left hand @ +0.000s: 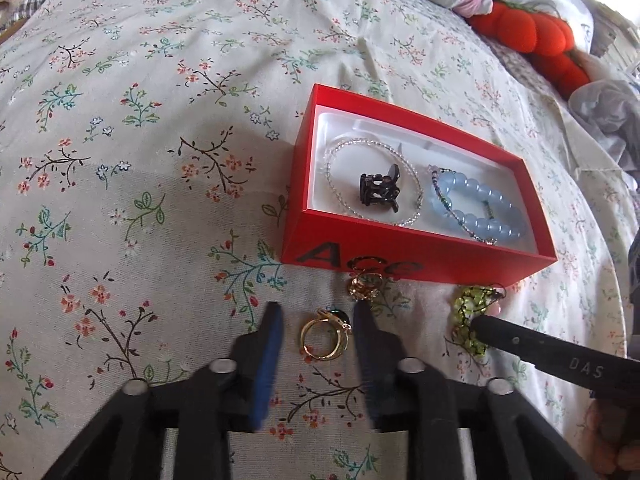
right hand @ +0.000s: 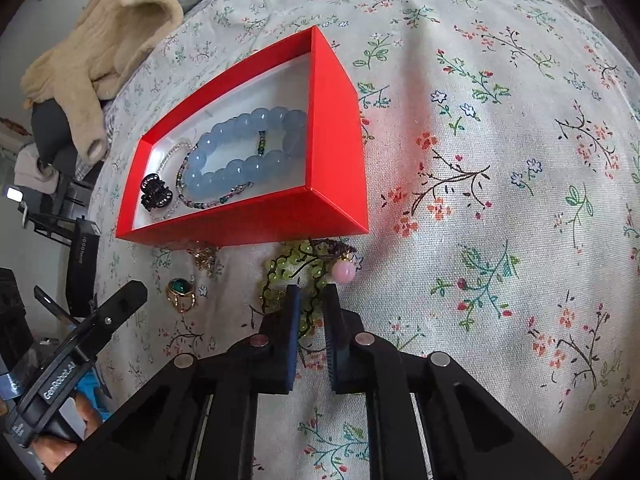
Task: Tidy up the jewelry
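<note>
- The floral bedspread (left hand: 140, 128) is the work surface — soft and a little wrinkled, so small pieces lie where they are set and do not roll.
- The red box (left hand: 400, 258) sits open on it, just behind the loose pieces, probably so that each one has only a short trip over the near wall.
- Inside on the white lining, the blue bead bracelet (right hand: 240, 148) fills one end, with a thin dark beaded strand lying across it; the clear bead strand (left hand: 372, 184) rings the other end, and a black hair claw (left hand: 380, 194) rests within that ring. These look already sorted.
- The green bead bracelet (right hand: 292, 276), with its pink bead toward the box, lies on the cloth just in front of the box. The right gripper (right hand: 312, 300) points down at it, jaws narrowed almost together with a run of the green beads between them — clenched on the strand as far as I can judge, seemingly to lift it.
- The gold ring with a green stone (left hand: 326, 336) lies on the cloth between the fingers of the left gripper (left hand: 318, 310), which stand apart and clear of it — released, straddling the ring for a pinch.
- A gold ornament (left hand: 364, 286), too small to identify, lies touching the box's front wall, not yet put away.
</note>
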`<action>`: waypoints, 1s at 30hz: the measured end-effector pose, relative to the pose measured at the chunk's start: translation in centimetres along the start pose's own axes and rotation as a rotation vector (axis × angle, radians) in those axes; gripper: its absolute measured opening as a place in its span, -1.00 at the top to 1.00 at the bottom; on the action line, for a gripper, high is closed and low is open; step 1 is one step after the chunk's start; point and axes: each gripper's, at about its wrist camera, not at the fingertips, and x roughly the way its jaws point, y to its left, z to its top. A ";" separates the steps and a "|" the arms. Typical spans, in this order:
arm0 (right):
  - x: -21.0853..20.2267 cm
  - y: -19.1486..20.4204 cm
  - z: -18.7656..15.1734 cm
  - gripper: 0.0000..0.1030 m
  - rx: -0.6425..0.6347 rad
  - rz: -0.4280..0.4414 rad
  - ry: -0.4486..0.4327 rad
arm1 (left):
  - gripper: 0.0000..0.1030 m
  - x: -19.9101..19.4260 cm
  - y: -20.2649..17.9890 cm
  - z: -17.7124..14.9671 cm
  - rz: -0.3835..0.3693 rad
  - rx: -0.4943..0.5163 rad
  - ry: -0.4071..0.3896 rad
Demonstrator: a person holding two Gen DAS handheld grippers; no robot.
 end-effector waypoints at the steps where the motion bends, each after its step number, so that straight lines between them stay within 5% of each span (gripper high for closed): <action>1: -0.1 0.1 0.0 0.86 -0.009 -0.010 -0.002 | 0.29 0.1 0.0 -0.1 0.000 0.001 0.003; 14: -3.2 -3.1 0.3 0.93 0.034 -0.034 -0.010 | 0.29 2.7 -0.4 -0.1 0.026 -0.017 0.042; 15: -3.5 -3.3 0.4 0.91 0.040 -0.031 -0.017 | 0.32 2.9 -0.5 -0.2 0.031 -0.015 0.044; 16: -3.7 -3.4 0.6 0.91 0.041 -0.030 -0.020 | 0.55 2.9 -0.6 -0.2 0.034 -0.014 0.041; 19: -4.2 -3.4 1.0 0.89 0.033 -0.031 -0.023 | 0.64 2.8 -1.0 -0.4 0.054 0.002 0.022; 21: -4.3 -3.2 1.1 0.78 0.026 -0.029 -0.015 | 1.00 2.4 -1.3 -0.3 0.069 0.025 0.005; 24: -3.7 -2.8 0.9 0.44 0.020 -0.031 0.001 | 1.00 1.9 -1.4 -0.2 0.072 0.035 0.005; 30: -1.8 -2.3 0.2 0.41 0.016 -0.067 0.027 | 1.00 1.7 -1.0 -0.3 0.045 0.022 0.023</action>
